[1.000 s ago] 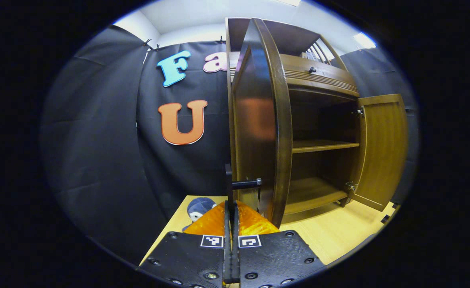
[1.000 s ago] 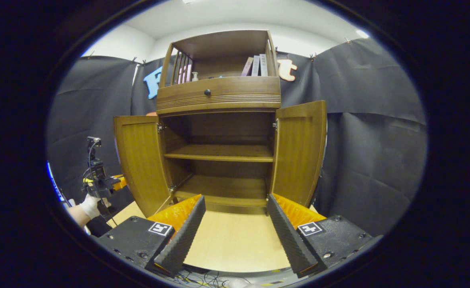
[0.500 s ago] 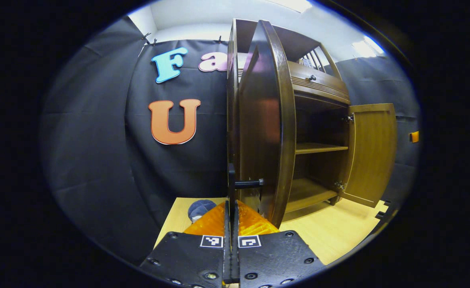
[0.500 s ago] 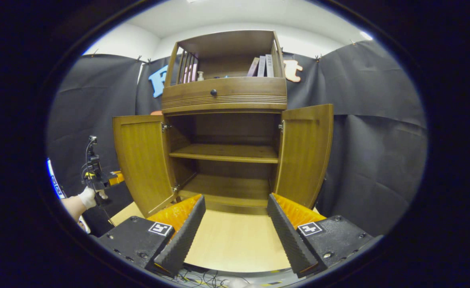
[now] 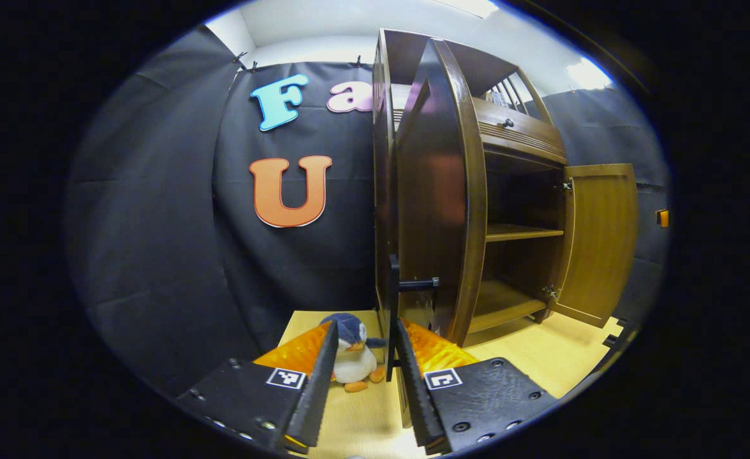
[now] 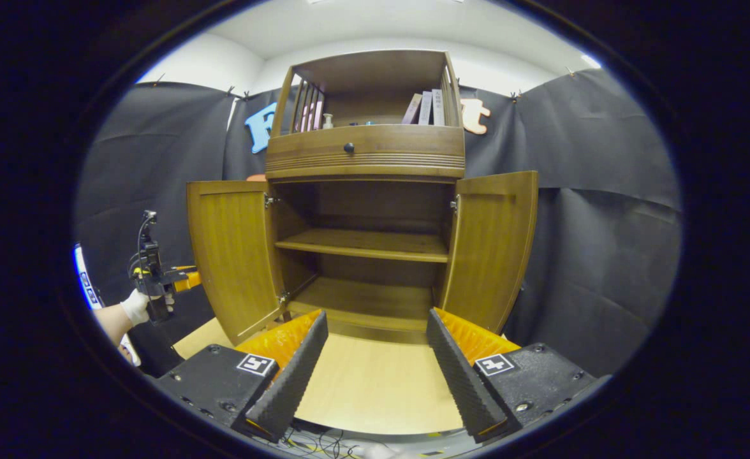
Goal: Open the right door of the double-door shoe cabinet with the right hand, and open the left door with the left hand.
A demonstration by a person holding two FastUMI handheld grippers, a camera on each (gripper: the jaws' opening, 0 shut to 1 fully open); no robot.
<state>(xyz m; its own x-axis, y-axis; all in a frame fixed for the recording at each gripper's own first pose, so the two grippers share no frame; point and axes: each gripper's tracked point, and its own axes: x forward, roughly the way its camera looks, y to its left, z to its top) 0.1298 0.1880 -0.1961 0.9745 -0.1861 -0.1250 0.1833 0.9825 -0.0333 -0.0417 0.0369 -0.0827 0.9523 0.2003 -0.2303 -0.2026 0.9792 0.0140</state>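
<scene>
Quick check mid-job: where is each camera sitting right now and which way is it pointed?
Left gripper view: rides the left tongs, close beside the left door, looking along its outer face and bar handle; its own open fingers frame a toy penguin.
Right gripper view: rides the right tongs, set back and facing the cabinet head-on; its open fingers sit low, and a gloved hand holds the other tongs at far left.
Shared: both open doors, including the right door, the shelves, the wooden floor.
</scene>
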